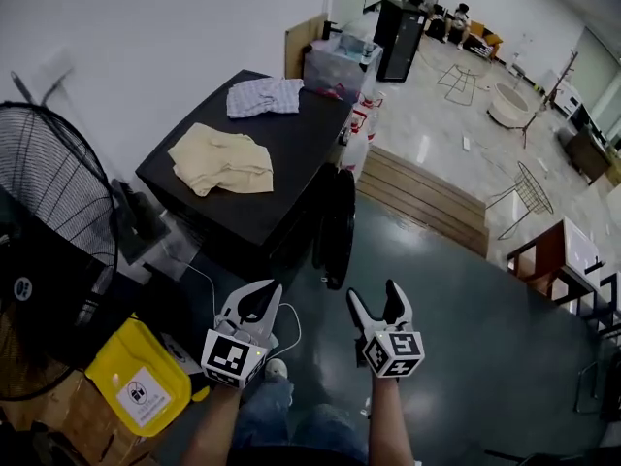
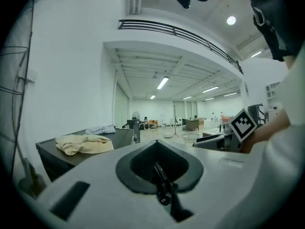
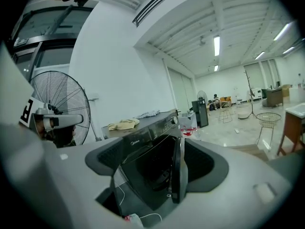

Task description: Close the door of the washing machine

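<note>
Your right gripper is released, jaws wide apart with nothing between them. Your left gripper is clenched shut on nothing. The washing machine sits ahead, and its door hangs open, swung well out from the front. From the right gripper the door lies at 12 o'clock, and from the left gripper at about 1 o'clock, so your right looks the nearer. In the right gripper view the door stands edge-on, long axis upright, with the drum opening at its 9 o'clock. You likely need to come round its 3 o'clock face and push toward 9.
</note>
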Tool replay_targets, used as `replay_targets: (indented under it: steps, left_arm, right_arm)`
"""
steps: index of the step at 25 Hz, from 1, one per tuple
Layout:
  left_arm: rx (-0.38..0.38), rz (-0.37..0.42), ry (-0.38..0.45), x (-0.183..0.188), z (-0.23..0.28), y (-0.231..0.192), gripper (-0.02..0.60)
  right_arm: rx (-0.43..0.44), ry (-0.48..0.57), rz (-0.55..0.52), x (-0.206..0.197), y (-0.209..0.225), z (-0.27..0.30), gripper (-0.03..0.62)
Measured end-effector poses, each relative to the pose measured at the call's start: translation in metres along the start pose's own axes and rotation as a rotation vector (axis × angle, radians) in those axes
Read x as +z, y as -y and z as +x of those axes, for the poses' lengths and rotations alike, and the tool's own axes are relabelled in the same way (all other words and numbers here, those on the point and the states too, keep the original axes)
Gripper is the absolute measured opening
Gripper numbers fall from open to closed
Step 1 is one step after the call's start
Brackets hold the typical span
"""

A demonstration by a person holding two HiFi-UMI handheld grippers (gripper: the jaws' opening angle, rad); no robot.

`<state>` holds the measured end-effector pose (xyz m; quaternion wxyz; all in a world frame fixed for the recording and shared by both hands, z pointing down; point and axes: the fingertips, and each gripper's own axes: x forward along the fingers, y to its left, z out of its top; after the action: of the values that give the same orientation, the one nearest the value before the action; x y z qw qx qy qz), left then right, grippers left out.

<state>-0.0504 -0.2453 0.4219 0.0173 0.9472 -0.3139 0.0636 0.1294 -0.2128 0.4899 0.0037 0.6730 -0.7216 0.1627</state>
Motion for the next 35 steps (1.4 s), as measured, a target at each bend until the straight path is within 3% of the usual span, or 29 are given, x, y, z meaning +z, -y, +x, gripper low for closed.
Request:
replay_targets:
  steps: [10,18,22,29,35]
  left_arm:
    - [-0.054,-0.014,-0.021,-0.008,0.037,-0.017,0.000]
    - [-0.056,-0.049,-0.016,-0.031,0.065,-0.011,0.000]
    - [-0.043,-0.089,-0.011,-0.073,0.085,-0.011,0.000]
    - [-0.023,-0.133,-0.047,-0.188,0.109,-0.013,0.000]
    - [-0.004,-0.149,-0.070,-0.241,0.111,-0.015,0.000]
  right_arm:
    - [-0.017,-0.009,-0.001,0.001,0.015,0.036,0.387]
    - [0.000,-0.065,-0.013,-0.046,0.037,0.064,0.359]
    - [0.017,-0.100,-0.011,-0.103,0.053,0.089,0.342]
    - [-0.006,-0.161,0.000,-0.228,0.098,0.141,0.289]
    - [-0.007,-0.157,-0.027,-0.262,0.119,0.176,0.218]
